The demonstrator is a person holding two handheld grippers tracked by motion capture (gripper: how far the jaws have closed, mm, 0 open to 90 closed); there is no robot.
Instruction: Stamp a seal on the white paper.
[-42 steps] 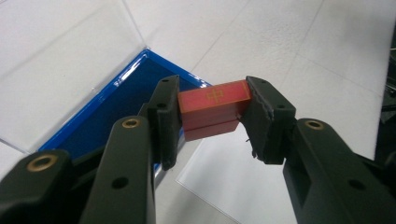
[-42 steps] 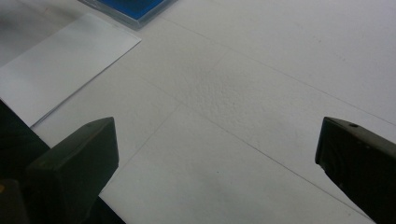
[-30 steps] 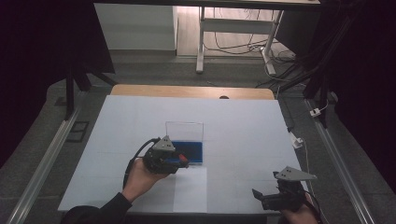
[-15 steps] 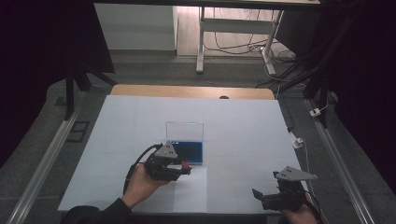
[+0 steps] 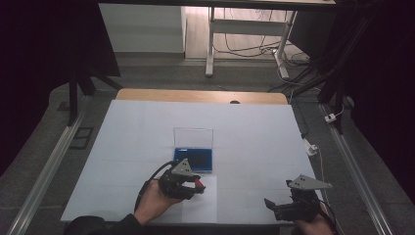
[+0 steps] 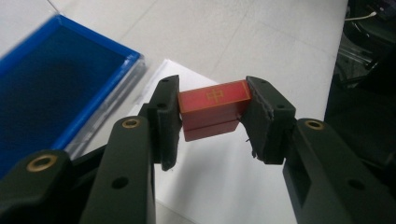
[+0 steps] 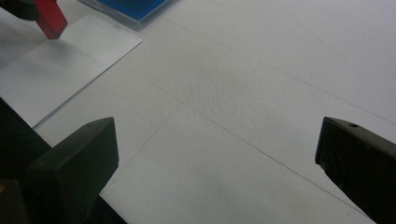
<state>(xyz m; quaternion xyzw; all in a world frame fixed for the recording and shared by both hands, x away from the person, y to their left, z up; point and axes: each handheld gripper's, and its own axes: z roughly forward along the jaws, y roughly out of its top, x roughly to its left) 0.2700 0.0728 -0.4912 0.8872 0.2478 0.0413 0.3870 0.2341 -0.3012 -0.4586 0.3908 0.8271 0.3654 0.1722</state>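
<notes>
We see a small red rectangular block (image 6: 213,108) with a gold mark printed on its top face, clamped between the two black jaws of the left gripper (image 6: 212,122); the pads press on its two short ends, and it hangs just above a loose white sheet of paper (image 6: 219,177). In the high view the same red block (image 5: 199,183) shows at the tip of the left gripper (image 5: 195,184), held by the person's left hand (image 5: 154,200) over the sheet (image 5: 208,205), near the front edge of the worktop (image 5: 147,127), which is covered in pale white paper.

Just beyond the block sits a shallow square tray with a deep blue pad inside and a clear plastic lid standing upright at its far side (image 5: 193,157); in the left gripper view the blue tray (image 6: 51,79) lies to the left of the jaws, its clear rim touching the corner of the sheet.

Well apart, at the front right corner of the worktop, the right gripper (image 5: 274,205) rests low with its jaws spread wide and nothing between them. The right gripper view shows those jaws (image 7: 217,154) apart over bare worktop, with the red block (image 7: 49,18) and the tray's corner (image 7: 133,9) far off at the upper left
</notes>
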